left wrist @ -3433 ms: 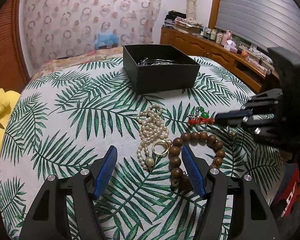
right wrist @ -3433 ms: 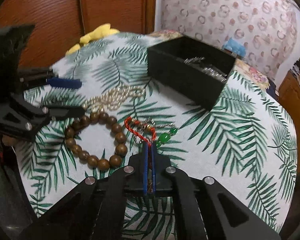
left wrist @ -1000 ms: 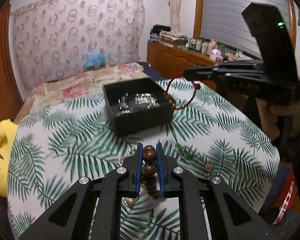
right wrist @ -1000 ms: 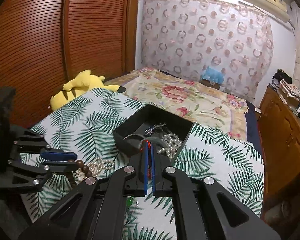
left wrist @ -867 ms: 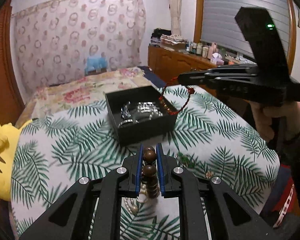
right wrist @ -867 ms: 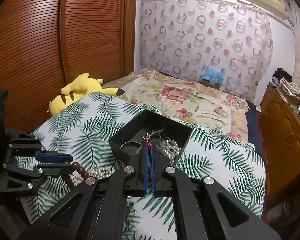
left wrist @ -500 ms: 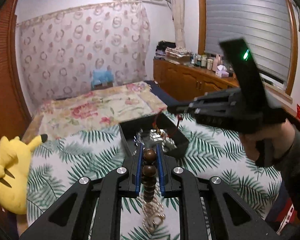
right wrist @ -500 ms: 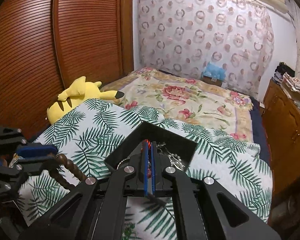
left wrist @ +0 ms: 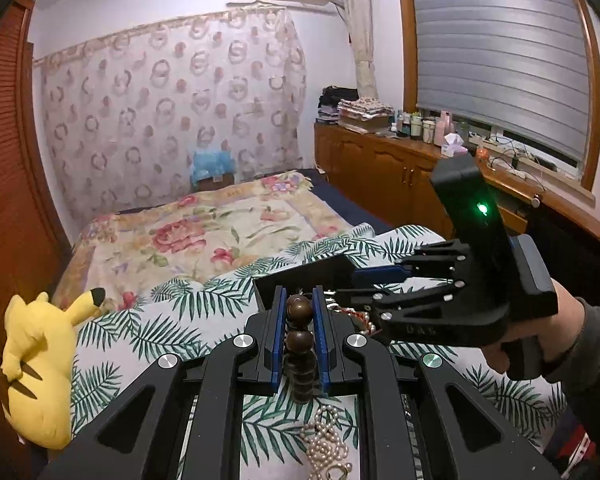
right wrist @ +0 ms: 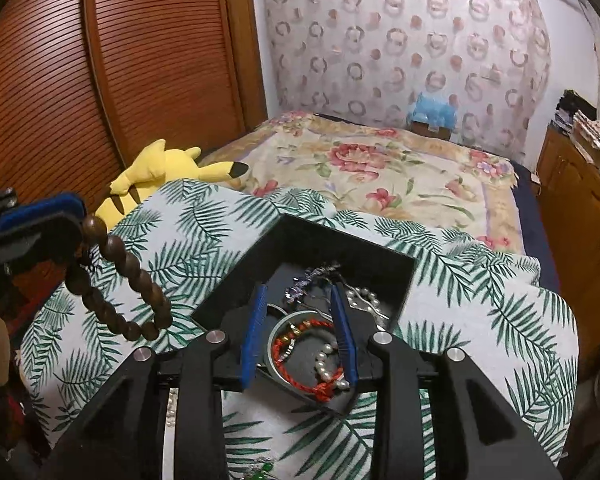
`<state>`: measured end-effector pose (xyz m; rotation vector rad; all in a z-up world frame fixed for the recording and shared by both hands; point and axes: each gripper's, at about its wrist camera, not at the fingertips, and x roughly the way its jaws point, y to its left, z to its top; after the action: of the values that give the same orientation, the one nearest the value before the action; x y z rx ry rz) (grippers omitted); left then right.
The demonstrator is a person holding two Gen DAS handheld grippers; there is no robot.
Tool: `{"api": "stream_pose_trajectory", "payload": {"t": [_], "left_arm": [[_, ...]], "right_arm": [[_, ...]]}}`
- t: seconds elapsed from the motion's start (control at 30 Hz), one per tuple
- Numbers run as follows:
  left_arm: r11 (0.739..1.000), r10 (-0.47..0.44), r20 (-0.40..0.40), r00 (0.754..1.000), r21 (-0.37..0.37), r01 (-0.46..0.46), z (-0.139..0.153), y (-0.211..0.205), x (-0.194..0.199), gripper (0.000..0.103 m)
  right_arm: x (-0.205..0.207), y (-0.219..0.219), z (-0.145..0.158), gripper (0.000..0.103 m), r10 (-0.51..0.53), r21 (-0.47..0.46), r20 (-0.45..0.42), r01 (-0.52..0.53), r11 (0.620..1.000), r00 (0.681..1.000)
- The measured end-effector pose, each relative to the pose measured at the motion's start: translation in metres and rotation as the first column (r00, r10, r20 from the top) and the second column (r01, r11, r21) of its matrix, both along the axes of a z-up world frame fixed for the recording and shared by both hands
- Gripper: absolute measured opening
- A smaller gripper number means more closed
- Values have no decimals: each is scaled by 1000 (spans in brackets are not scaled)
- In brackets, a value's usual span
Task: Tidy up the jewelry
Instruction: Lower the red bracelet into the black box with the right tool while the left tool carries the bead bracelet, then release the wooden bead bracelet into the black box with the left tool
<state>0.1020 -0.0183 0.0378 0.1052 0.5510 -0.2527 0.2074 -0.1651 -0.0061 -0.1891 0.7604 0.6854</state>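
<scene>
My left gripper (left wrist: 298,322) clamps a brown bead bracelet (right wrist: 120,280) above the palm-leaf cloth (right wrist: 204,232). My right gripper (right wrist: 298,330), jaws just parted and empty, hovers over the black box (right wrist: 340,250), where the red cord bracelet (right wrist: 300,354) lies. Behind: a floral bed (right wrist: 380,172) and a wooden wardrobe (right wrist: 100,60).

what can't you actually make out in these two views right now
- Left wrist view: the black jewelry box interior, blocked by the right gripper and the left gripper.
- Left wrist view: the white pearl necklace, cut off by the bottom edge.
- Right wrist view: the brown wooden bead bracelet grip point, hidden inside the left gripper's fingers.
</scene>
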Motion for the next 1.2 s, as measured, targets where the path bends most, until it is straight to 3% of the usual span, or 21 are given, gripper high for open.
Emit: {"api": "stream_pose_trajectory", "payload": {"t": [0.57,1.2], "left_arm": [[992,28,-17,999,121,-26,-3,-34,55,12],[986,89,-89,992,146,-76,-28,-38,105,13]], "right_arm": [[-20,-70,-16,35,-83,40,12,82,996,996],[-35,-93,-26,36,-91,59,1,90,994,996]]}}
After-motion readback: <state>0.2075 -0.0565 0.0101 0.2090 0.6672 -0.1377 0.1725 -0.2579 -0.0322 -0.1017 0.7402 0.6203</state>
